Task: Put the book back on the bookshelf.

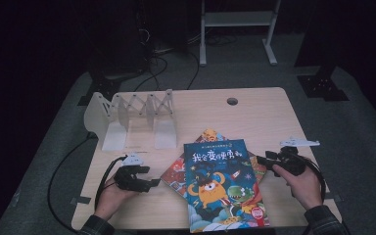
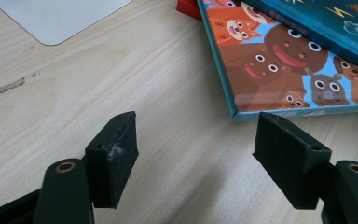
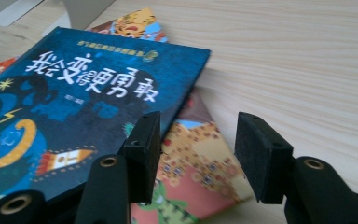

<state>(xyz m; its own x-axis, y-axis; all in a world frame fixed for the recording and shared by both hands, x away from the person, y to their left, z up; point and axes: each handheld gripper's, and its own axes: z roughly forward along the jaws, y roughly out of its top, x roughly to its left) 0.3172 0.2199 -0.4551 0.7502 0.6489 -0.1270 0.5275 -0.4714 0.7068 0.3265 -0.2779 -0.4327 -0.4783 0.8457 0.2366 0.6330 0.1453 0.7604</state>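
A stack of picture books lies on the near middle of the table (image 1: 254,112), between the two grippers. The top book (image 1: 223,183) is a dark blue hardback showing an orange monster and a green dinosaur. Below it a second book (image 2: 279,60), with brown cartoon animals on the cover, sticks out to the left, and a third with a patterned cover (image 3: 200,163) pokes out to the right. A white folding rack (image 1: 132,117) stands empty at the far left.

The left gripper (image 1: 142,178) rests beside the stack's left edge with its jaws wide apart and nothing between them; the second book's corner lies just ahead. The right gripper (image 3: 196,154) hovers at the stack's right edge, jaws also parted and empty, over the top book's corner and the patterned cover.

The top book looks stiff and flat, likely moderate in weight, with a glossy cover that could slip between the pads. An overhanging edge or corner seems the best place to pinch it, since the boards should not bend.

The title is in large white Chinese characters, reading roughly 我会变得更勇敢; the smaller line above it is too small to read.
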